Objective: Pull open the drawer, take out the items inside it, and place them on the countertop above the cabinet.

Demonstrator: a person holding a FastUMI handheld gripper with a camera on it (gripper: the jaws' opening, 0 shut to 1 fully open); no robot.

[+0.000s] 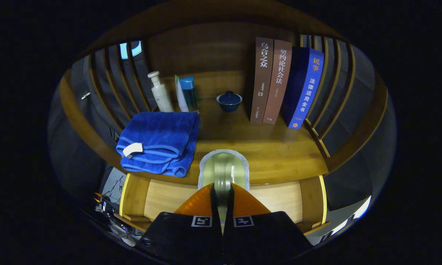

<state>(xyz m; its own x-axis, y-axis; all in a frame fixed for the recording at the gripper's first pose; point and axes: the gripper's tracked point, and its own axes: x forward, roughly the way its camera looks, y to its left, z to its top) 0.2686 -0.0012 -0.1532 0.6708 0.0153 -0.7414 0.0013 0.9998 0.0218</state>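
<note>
A wooden cabinet with slatted sides fills the scene, its countertop (272, 147) lit warm brown under a dark back panel. Below the front edge the drawer (162, 198) stands pulled open, its pale floor showing on either side of the gripper; much of its inside is covered by the gripper body, so what may lie there is hard to tell.

Three books (283, 82) stand upright at the back right of the countertop, two brown and one blue, leaning close together against the right slats. A folded blue towel (158, 141) lies at the left front, with a pale tag at its near corner and one fold hanging slightly over the counter's front edge. Behind the towel stand a white pump bottle (160, 92) and a tube with a blue cap (187, 94), their bases hidden by the towel. A small dark blue lidded cup (229, 101) sits between the tube and the books, apart from both.

The gripper (222, 191) is over the open drawer with its fingers nearly closed, pinching a thin pale-green item with a grey rim (223, 165). This item rises from between the fingers and overlaps the counter's front edge; its lower part is hidden by the fingers, and what it is cannot be made out.
</note>
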